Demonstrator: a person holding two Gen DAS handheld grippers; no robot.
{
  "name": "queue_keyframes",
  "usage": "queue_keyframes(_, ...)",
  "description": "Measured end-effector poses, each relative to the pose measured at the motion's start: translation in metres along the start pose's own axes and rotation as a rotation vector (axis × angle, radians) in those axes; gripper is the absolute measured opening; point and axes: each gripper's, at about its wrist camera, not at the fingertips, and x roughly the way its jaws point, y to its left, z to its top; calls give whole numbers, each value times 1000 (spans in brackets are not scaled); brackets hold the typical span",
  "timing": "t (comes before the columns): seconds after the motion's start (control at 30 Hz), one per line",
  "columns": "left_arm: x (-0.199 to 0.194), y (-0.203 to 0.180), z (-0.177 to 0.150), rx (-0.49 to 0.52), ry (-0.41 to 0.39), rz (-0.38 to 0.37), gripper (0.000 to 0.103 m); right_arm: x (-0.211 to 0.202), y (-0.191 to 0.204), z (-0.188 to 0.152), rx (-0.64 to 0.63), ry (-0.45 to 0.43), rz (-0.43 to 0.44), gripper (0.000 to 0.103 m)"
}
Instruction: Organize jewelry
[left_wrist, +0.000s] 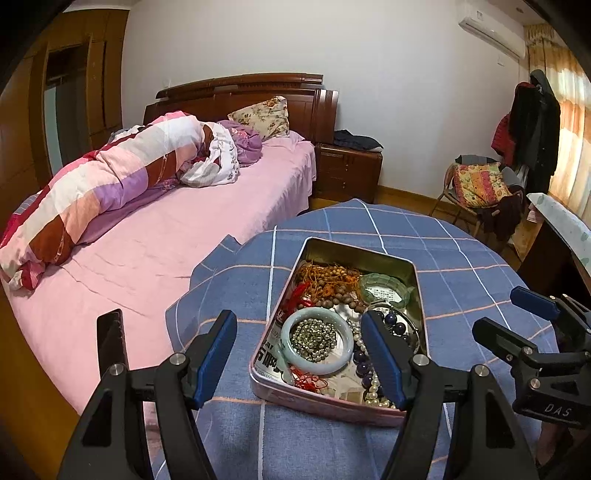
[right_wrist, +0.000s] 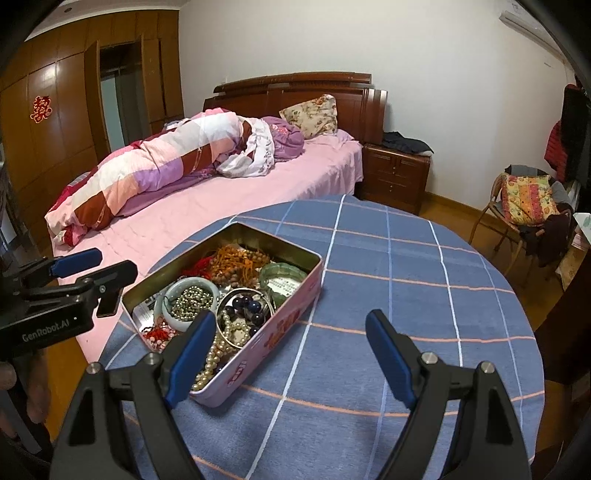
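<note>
In the rectangular metal tin (left_wrist: 402, 263), glossy beads (left_wrist: 314, 338).

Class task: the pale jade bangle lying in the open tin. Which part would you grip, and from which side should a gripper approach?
Grip the pale jade bangle across its near rim, one finger inside the ring, one outside, coming from above. It lies flat among jewelry in the tin, whose walls likely block sideways entry. Metal beads fill its middle, so push in gently.

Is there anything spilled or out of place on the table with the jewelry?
Nothing is spilled: all jewelry lies tangled inside the open tin on the blue checked cloth. Only the pearl strand is heaped against the tin's near corner.
</note>
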Motion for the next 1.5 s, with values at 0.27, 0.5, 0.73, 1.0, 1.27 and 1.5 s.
queue_keyframes(0.27, -1, 2, 1, -3, 1, 8, 70, 0, 0, 0, -1, -1, 0, 86)
queue_keyframes(0.5, 0, 3, 1, 1, 4, 8, 70, 0, 1, 0, -1, -1, 0, 87)
queue_keyframes(0.73, 1, 2, 0, 2, 4, 8, 70, -1, 1, 0, -1, -1, 1, 87)
queue_keyframes(1.0, 1, 1, -2, 5, 7, 9, 70, -1, 1, 0, 0, 0, 0, 87)
queue_keyframes(1.27, 2, 0, -3, 8, 10, 14, 70, -3, 1, 0, 6, -9, -5, 87)
queue_keyframes(1.5, 2, -3, -5, 17, 10, 4, 70, -2, -1, -3, 9, -17, -11, 88)
